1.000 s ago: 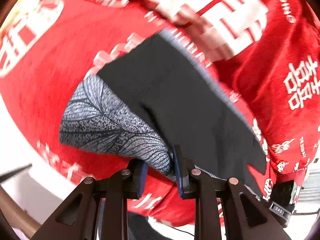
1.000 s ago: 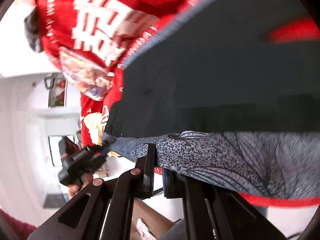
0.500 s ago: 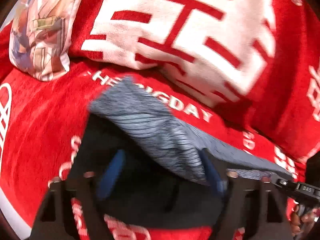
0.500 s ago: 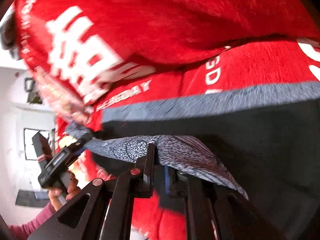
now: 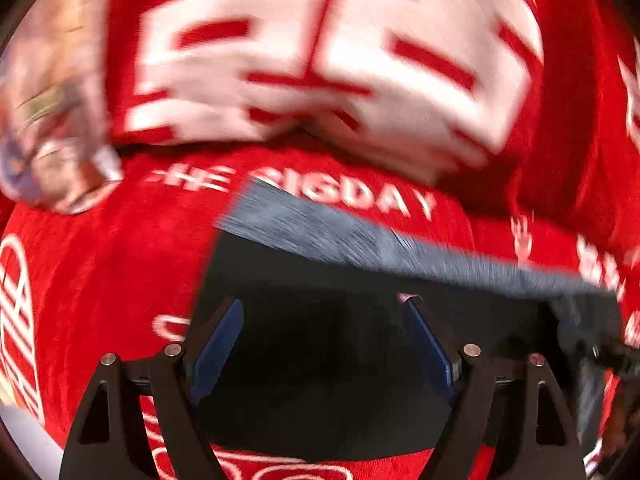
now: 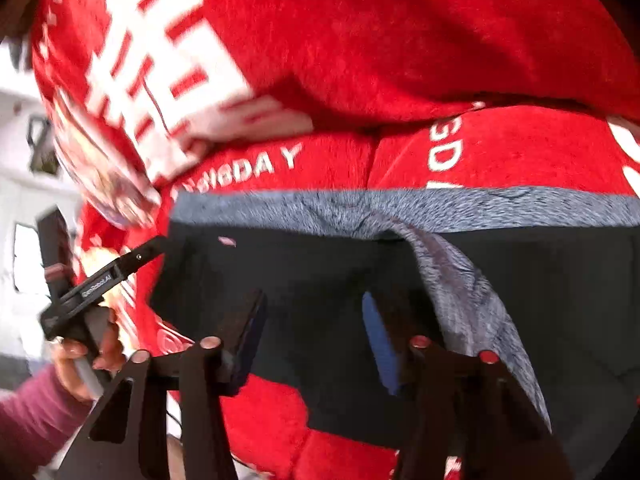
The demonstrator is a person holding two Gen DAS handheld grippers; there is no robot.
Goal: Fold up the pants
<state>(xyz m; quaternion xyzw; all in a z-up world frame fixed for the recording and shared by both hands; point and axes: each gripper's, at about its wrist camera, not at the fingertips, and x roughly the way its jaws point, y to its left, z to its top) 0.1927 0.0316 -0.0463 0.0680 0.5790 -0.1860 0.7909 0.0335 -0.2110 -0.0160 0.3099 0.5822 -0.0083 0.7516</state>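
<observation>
The pants (image 5: 328, 352) are dark with a grey patterned waistband (image 5: 360, 240). They lie folded on a red blanket (image 5: 100, 272). My left gripper (image 5: 324, 344) is open, its blue pads spread wide over the dark cloth, holding nothing. In the right wrist view the pants (image 6: 320, 280) lie with the grey band (image 6: 400, 204) along the far edge and a grey flap (image 6: 472, 312) turned over on the right. My right gripper (image 6: 316, 340) is open above the dark cloth. The left gripper (image 6: 104, 280) shows at the left edge of the pants.
A red and white pillow (image 5: 320, 60) lies just beyond the pants. A patterned cushion (image 5: 52, 120) lies at the far left. The blanket edge and a white room (image 6: 24, 160) show at the left of the right wrist view.
Both grippers held the grey waistband a second ago, carried it over and laid it down on the pants. The left opened by half a second ago; the right opened since then.
</observation>
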